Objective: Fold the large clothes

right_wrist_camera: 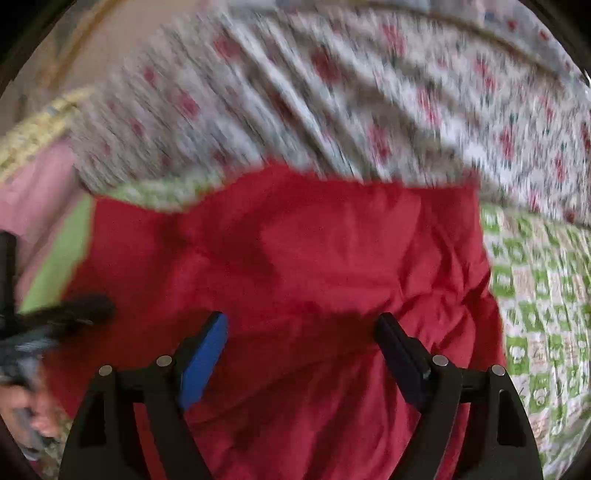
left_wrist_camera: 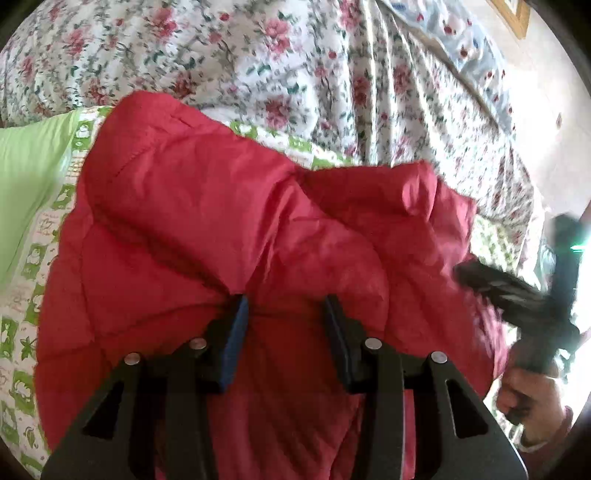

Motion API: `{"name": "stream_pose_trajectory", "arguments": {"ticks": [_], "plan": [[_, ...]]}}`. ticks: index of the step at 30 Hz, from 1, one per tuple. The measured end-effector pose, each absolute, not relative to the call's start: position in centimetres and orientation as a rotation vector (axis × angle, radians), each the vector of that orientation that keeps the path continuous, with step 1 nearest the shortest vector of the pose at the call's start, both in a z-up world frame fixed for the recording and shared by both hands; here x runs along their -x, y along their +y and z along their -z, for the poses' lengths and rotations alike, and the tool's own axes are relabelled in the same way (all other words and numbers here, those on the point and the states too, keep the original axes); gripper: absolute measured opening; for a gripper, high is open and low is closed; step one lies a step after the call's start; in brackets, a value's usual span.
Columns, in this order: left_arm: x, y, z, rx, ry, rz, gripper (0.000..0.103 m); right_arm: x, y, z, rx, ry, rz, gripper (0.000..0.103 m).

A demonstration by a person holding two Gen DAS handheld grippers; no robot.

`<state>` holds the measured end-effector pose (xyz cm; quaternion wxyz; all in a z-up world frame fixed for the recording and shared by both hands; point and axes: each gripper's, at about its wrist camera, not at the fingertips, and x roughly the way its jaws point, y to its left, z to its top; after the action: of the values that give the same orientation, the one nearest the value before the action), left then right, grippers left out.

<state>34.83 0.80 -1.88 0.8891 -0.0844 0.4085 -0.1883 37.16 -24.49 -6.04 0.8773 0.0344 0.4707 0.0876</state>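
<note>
A large red quilted garment (left_wrist_camera: 207, 229) lies bunched on a bed and fills the middle of both views (right_wrist_camera: 295, 258). My left gripper (left_wrist_camera: 286, 302) is open, its fingers pressed down onto the red fabric with a fold between them. My right gripper (right_wrist_camera: 301, 321) is open wide just above the garment; the right wrist view is motion-blurred. The right gripper also shows at the right edge of the left wrist view (left_wrist_camera: 517, 295), held in a hand. The left gripper shows at the left edge of the right wrist view (right_wrist_camera: 74, 310).
A green and white patterned sheet (right_wrist_camera: 535, 295) lies under the garment. A floral quilt (left_wrist_camera: 258, 66) is heaped behind it. A plain green cloth (left_wrist_camera: 26, 184) is at the left. A wall with a wooden frame (left_wrist_camera: 513, 14) is at the far right.
</note>
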Motion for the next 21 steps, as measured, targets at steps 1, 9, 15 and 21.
{"name": "stream_pose_trajectory", "arguments": {"ticks": [1,9,15,21], "plan": [[-34.8,1.3,1.6,0.182,0.841,0.38,0.041,-37.8,-25.3,7.0,-0.09,1.01,-0.157,0.082],[-38.6,4.2,4.1,0.252,0.902,0.288,0.04,-39.5,-28.9,10.4,-0.214,1.084,-0.095,0.082],[-39.9,3.7,5.0,0.231,0.917,0.271,0.04,-39.5,-29.1,11.0,-0.231,1.078,-0.063,0.083],[-39.8,3.8,4.4,0.246,0.93,0.272,0.04,-39.7,-29.1,11.0,-0.239,1.079,-0.065,0.083]]}}
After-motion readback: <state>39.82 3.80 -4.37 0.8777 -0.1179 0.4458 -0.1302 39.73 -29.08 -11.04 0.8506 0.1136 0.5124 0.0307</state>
